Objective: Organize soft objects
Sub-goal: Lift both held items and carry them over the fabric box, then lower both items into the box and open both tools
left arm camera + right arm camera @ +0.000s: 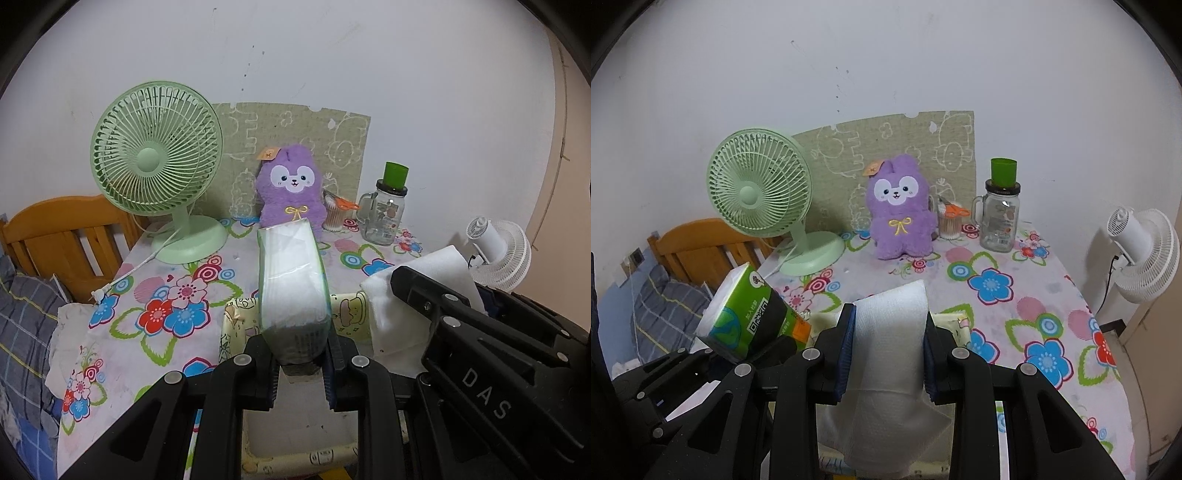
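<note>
Two grippers work side by side over the near edge of a flowered table [1034, 306], each clamped on something soft. Left gripper [300, 363] pinches a tissue pack [291, 273] by its lower end, the pack standing upright between the jaws; right gripper [888, 354] squeezes a white folded towel [890, 332], its loose end drooping below the fingers. Both loads hang above a cartoon-printed box [240, 321] at the table's near edge, which is probably the bin meant for them, though its inside is mostly hidden. A purple plush [901, 210] sits against the back edge between a green fan [761, 195] and a jar [999, 218], not yet collected. To finish well, lower each item squarely inside the box walls before loosening the jaws, one at a time so the two grippers do not collide.
</note>
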Demonstrator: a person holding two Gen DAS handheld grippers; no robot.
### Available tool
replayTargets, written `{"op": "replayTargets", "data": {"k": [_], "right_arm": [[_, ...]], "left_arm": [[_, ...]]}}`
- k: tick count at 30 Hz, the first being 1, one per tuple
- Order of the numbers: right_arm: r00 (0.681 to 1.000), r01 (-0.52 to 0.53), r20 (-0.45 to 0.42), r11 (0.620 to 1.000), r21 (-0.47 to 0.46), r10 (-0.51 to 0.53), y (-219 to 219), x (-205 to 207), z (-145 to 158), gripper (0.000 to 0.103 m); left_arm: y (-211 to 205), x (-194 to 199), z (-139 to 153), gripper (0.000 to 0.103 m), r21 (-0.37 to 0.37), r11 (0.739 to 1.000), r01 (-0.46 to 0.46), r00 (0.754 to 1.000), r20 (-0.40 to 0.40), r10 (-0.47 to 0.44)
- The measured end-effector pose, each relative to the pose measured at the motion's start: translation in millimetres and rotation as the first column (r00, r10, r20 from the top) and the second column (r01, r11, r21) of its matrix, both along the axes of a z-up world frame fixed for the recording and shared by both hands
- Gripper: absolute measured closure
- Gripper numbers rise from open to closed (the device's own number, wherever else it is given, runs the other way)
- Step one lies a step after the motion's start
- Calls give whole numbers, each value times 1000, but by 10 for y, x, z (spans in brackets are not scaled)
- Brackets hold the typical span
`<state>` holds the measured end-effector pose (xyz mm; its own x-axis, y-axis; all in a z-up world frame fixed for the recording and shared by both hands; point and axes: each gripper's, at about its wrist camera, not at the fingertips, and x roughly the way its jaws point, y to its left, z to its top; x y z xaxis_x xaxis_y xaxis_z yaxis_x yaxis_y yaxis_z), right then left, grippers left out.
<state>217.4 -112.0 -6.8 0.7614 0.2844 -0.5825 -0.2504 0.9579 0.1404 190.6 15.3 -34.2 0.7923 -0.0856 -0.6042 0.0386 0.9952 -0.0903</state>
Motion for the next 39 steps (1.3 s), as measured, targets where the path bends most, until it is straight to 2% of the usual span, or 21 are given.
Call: {"op": "replayTargets", "data": {"k": [11,16,18,25,27,28,29,34,39], "right_arm": [[999,4,-41,1000,-10,-5,35,261,-175,69],[998,-15,-64,1000,-4,14,61,337,-263,69],[998,-16,-67,1000,-5,15,72,367,-290,69],[995,-17,-95,1000,-10,16,106,487,-415,65],[994,-29,-102,1000,-10,28,123,499,-437,54],[994,-31,-105,999,-11,30,130,504,-444,40],[994,-33,-101,999,-11,32,134,502,-444,30],[998,-19,-66,999,-31,17,146,450,-391,17],[998,-1,-65,999,-40,-1,118,428,-366,12]], "left_arm": [[13,221,-168,83,-4,1000,-2,999,-53,2],[8,267,-232,68,-1,1000,-3,998,-70,2],[22,298,-264,59,4,1000,-12,997,-82,12],[80,366,-358,46,-1,1000,-25,991,-129,25],[85,370,-371,40,-3,1000,-22,991,-132,22],[89,372,-374,37,-7,1000,-22,991,-134,20],[93,372,-375,33,-13,1000,-18,990,-138,16],[103,368,-365,25,-13,1000,-24,991,-134,22],[104,326,-335,20,-15,1000,-21,993,-118,19]]}}
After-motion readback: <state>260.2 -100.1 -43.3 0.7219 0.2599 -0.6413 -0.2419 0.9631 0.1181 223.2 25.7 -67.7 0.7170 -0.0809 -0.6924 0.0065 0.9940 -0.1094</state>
